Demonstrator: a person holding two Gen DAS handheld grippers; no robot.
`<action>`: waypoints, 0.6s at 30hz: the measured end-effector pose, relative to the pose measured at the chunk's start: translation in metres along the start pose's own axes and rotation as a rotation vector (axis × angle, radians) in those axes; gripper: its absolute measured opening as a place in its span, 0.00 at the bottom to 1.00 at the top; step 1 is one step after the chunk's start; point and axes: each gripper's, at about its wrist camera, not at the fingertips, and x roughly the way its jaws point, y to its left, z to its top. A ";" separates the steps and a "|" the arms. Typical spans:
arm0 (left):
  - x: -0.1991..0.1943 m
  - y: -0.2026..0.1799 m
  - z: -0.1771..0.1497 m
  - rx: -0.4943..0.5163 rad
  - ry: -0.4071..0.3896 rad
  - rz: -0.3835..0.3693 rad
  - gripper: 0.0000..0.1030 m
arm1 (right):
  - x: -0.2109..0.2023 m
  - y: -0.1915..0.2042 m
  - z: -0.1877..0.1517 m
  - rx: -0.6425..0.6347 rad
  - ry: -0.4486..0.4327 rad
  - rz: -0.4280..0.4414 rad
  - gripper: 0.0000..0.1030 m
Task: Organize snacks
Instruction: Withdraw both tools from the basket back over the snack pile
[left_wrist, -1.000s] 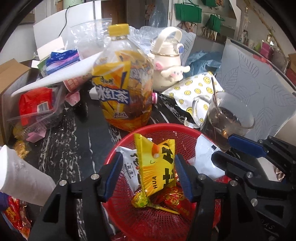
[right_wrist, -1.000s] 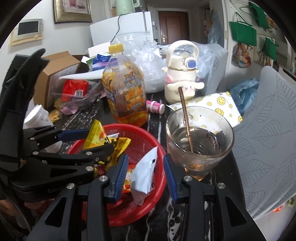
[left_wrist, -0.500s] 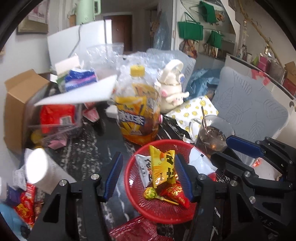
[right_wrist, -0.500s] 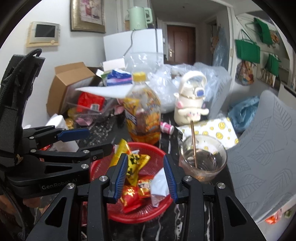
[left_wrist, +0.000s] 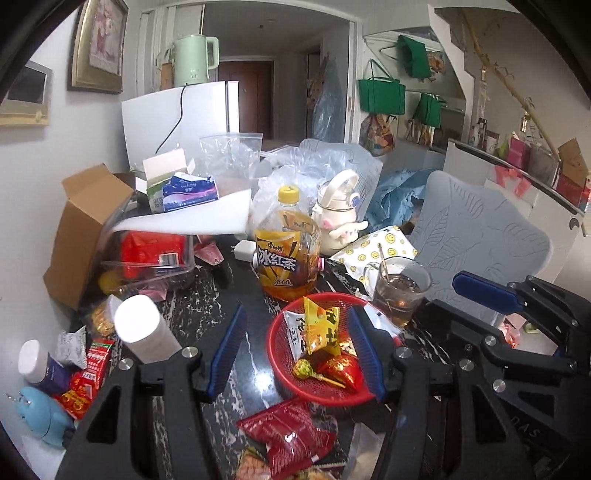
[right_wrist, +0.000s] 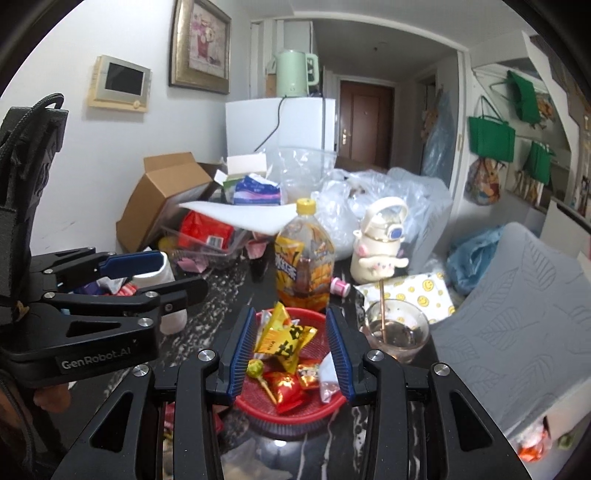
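Hovering: both grippers above red basket (left_wrist: 280, 354) | tilted down | jaws spread (empty)

The left claw (left_wrist: 297, 352) points forward and somewhat downward above the worktop (left_wrist: 207, 299), its two blue-padded fingers (left_wrist: 227, 349) standing apart with nothing clasped between them. The right claw (right_wrist: 291, 350) is held beside it at a like downward tilt, its blue pads closer together yet still parted, and they too press on nothing. Each claw shows in the other's view, the right one to the right of the left and a little ahead, the two apart and not touching.
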 end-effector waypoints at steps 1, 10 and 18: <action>-0.005 0.000 -0.001 0.000 0.000 -0.002 0.55 | -0.005 0.002 0.000 -0.003 -0.006 -0.004 0.38; -0.048 -0.001 -0.027 -0.009 -0.023 -0.046 0.55 | -0.039 0.021 -0.017 -0.011 -0.012 -0.023 0.38; -0.072 -0.005 -0.056 0.016 -0.017 -0.067 0.55 | -0.062 0.043 -0.043 -0.009 0.006 -0.032 0.38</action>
